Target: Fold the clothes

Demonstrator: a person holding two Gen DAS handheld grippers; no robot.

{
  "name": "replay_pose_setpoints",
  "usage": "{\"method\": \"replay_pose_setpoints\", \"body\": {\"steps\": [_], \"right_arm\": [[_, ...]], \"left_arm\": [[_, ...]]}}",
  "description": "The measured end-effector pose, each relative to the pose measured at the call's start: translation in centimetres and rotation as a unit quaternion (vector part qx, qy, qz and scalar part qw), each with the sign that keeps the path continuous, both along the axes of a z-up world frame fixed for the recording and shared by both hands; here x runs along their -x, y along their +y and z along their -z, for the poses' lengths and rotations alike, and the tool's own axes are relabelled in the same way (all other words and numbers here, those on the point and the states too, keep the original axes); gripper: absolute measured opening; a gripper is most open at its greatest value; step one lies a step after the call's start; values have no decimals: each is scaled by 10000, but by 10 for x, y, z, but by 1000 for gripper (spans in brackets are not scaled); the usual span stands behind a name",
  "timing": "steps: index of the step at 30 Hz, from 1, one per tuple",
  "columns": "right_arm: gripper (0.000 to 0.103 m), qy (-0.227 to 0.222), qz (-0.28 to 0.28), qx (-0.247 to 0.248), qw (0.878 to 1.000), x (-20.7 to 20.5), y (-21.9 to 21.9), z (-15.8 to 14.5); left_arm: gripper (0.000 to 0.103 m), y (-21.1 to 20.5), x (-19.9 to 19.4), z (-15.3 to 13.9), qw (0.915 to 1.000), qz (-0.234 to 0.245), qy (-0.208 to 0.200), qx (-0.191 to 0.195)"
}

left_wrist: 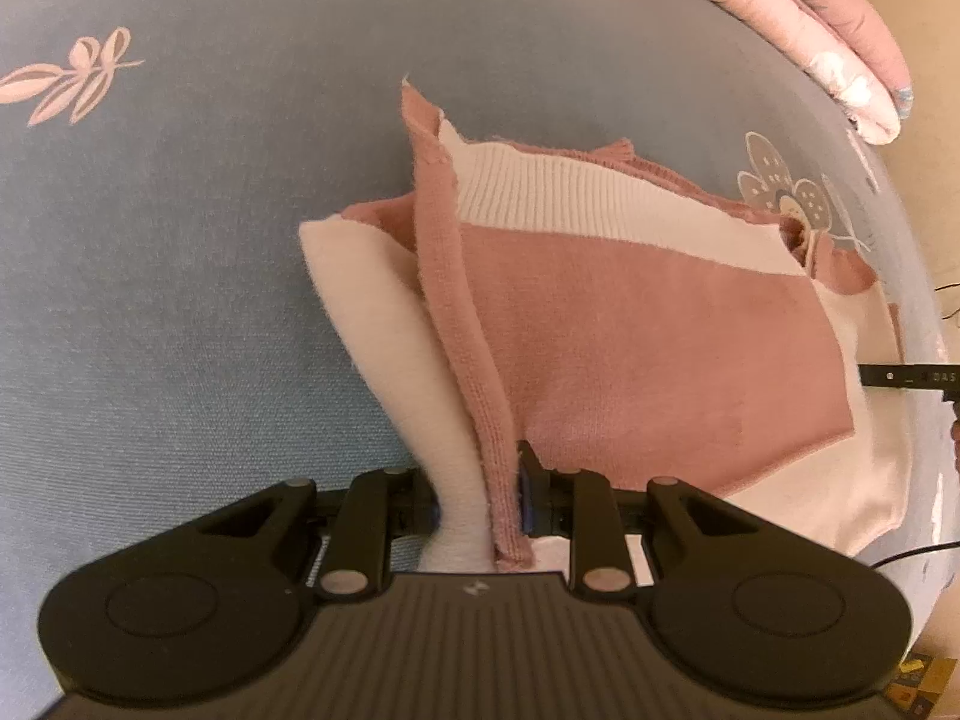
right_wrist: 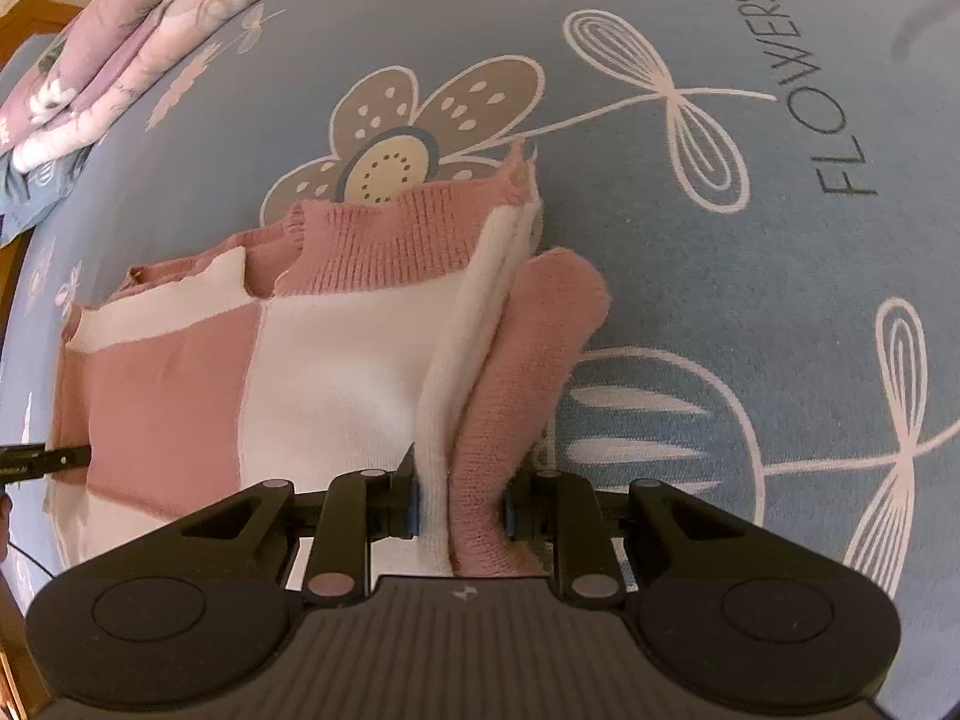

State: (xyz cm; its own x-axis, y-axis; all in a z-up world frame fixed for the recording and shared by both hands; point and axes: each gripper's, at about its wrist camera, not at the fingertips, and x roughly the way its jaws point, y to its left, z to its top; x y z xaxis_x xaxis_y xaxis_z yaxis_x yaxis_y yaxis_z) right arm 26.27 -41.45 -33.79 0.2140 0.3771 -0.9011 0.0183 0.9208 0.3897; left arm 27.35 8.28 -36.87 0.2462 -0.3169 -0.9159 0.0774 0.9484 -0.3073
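The pink-and-cream knitted sweater (left_wrist: 630,324) lies on the blue flower-printed bedsheet (left_wrist: 180,300), and I pinch a gathered edge in each of the left gripper (left_wrist: 480,504) and the right gripper (right_wrist: 459,498). I'd carry both edges across level and together. Only the right view shows the ribbed pink collar (right_wrist: 390,234); only the left shows the cream ribbed hem band (left_wrist: 540,192).

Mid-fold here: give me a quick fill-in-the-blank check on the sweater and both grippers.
1. The sweater is knitted in pink and ____ blocks.
2. The left gripper is shut on a bunched edge of the ____.
3. The word printed on the blue bedsheet near the flower drawing reads ____.
4. The right gripper pinches fabric in ____ colours.

Missing words: white; sweater; FLOWERS; two
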Motion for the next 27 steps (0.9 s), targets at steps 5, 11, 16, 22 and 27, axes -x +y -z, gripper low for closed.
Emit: {"method": "replay_pose_setpoints", "body": {"steps": [5,11,16,22,27], "right_arm": [[25,-72,-133,-78,9999,1,-1,0],[25,-147,-24,-235,9996,4,-7,2],[25,-246,62,-84,9996,8,2,1],[26,-343,232,182,9990,12,14,-2],[27,-482,242,631,9965,16,31,-7]], "left_arm": [[25,-6,1,-1,9998,-89,-31,-160],[25,-12,2,-1,9995,-137,-73,-281],[26,-12,2,0,9994,-75,-119,-309],[21,-17,2,0,9991,-16,-199,-382],[19,-20,2,1,9988,-14,-243,-418]]}}
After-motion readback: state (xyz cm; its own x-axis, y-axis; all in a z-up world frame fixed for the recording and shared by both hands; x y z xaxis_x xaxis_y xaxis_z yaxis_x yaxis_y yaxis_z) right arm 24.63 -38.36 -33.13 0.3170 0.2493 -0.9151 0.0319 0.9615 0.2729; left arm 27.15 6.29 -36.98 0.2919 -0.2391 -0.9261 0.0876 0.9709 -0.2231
